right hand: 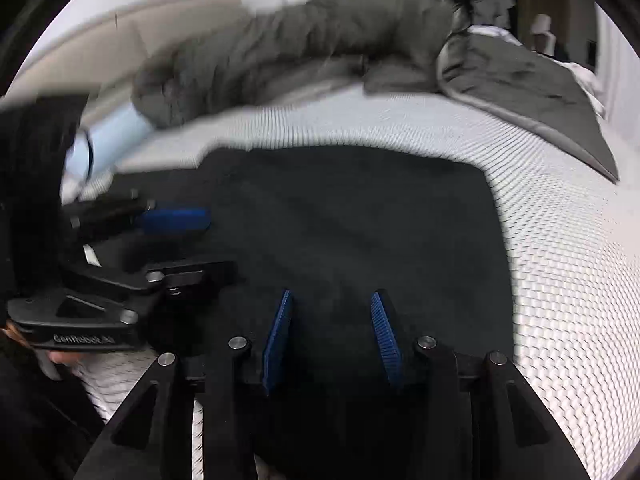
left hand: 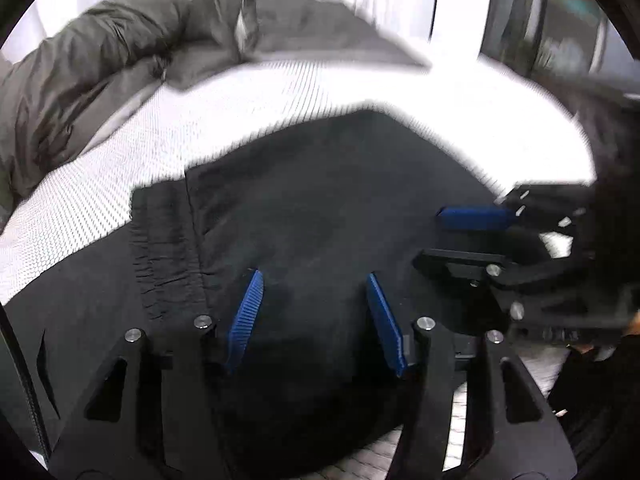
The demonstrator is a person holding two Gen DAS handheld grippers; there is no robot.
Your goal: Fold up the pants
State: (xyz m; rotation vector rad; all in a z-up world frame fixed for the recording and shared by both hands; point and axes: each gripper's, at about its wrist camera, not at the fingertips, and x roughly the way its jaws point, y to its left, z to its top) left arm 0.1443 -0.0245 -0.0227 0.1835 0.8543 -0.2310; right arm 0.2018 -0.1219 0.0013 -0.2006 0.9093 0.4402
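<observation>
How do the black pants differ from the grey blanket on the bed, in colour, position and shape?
The black pants are nearly black; the grey blanket is olive grey.
The pants lie near the cameras, under both grippers; the blanket lies at the far side of the white mattress.
The pants lie flat and smooth, with a gathered waistband in the left wrist view; the blanket is bunched in a long heap.
Both rest on the mattress.

Black pants, spread flat on white textured bed surface.
Dark matte fabric, fills centre and lower part of both wrist views; gathered elastic waistband running vertically at left of centre in left wrist view. Straight edge at right of centre in right wrist view. Mostly smooth, slight wrinkles near waistband. Motion blur along upper edges.
</observation>
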